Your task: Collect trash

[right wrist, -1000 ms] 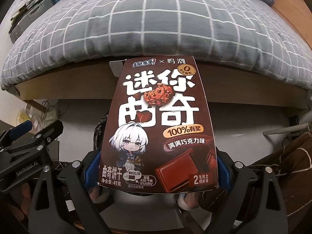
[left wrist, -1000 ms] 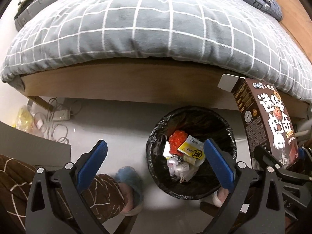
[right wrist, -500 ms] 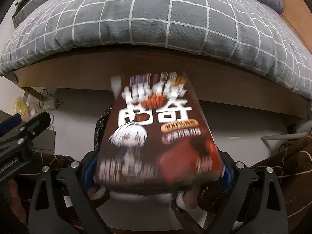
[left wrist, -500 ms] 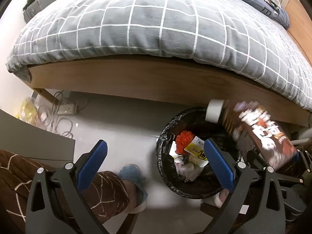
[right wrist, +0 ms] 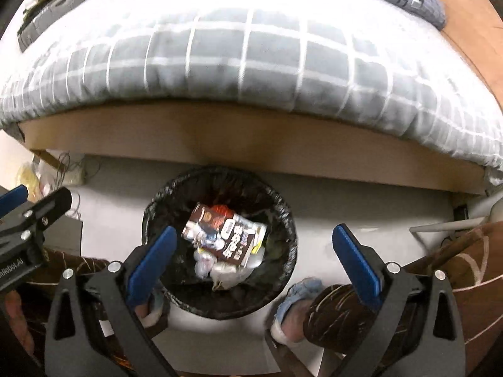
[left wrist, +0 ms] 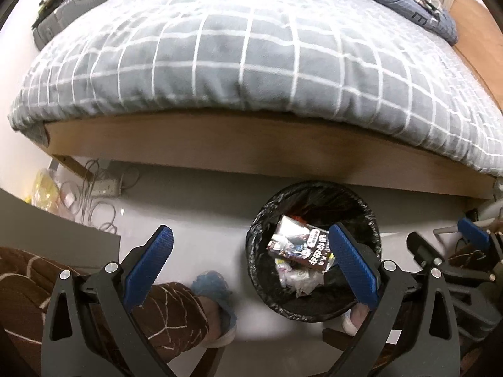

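Both tongs gaping wide, nothing between the blue pads. Right tongs [right wrist: 251,259] just been opening, poised above the bin [right wrist: 284,216] beside the bed [right wrist: 251,62]. Cookie box [right wrist: 224,235] down inside, lying flat and tilted on crumpled wrappers, dark brown face up, white lettering showing. Left tongs [left wrist: 251,265] idle alongside. Drop step looks finished; next, probably, swinging away from the bin to hunt for more litter.
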`<state>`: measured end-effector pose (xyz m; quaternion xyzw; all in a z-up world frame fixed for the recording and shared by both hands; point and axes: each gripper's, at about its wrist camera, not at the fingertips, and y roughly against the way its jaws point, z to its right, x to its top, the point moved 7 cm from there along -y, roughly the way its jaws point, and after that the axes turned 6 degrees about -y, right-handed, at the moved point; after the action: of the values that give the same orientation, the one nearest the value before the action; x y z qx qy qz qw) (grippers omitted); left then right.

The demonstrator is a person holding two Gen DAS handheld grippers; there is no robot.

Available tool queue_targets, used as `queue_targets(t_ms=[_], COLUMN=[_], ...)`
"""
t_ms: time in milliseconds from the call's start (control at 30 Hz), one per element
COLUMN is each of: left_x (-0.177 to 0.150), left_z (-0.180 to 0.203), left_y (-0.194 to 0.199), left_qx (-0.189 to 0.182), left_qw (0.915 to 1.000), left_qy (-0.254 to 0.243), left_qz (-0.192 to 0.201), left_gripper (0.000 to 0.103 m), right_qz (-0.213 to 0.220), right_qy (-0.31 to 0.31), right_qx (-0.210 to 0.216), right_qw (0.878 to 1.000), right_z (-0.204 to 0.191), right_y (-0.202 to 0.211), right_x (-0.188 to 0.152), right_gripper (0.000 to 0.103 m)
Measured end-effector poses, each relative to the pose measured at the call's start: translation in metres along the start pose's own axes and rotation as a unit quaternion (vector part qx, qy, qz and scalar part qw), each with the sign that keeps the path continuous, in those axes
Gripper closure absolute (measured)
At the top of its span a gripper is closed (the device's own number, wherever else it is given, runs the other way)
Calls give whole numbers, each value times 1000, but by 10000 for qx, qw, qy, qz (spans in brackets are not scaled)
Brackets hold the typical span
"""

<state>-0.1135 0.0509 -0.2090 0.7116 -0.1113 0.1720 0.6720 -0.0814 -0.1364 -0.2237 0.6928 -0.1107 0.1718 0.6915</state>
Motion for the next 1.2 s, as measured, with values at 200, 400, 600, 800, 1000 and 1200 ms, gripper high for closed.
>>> queue_targets(t_ms=[200,400,600,800,1000,1200], left_x=[31,53,54,50,46,46], left_z=[17,39,53,55,51,51], left_y=[42,90,132,165,181,179], left_qx=[-159,-278,-299,-279,-228,-227], left_qw=[9985,9946,9909,9884,9871,9874], left_qy=[-201,-383,-528,-529,-472,-445], left_qz=[491,921,1200,1398,1512,1500], left_gripper=[6,6,6,6,6,6], right_qz=[613,1147,1508,1736,1821,1839], right_qy=[-165,-391,-590,-571,-526,-574], right_qx=[12,18,99,130,161,130], right_qw=[9980,9926,9868,9831,9817,9812], right_z=[21,44,65,70,68,68], right_y=[44,100,147,179,193,194], right_x=[27,45,49,45,37,37], right_gripper=[8,8,8,8,8,8])
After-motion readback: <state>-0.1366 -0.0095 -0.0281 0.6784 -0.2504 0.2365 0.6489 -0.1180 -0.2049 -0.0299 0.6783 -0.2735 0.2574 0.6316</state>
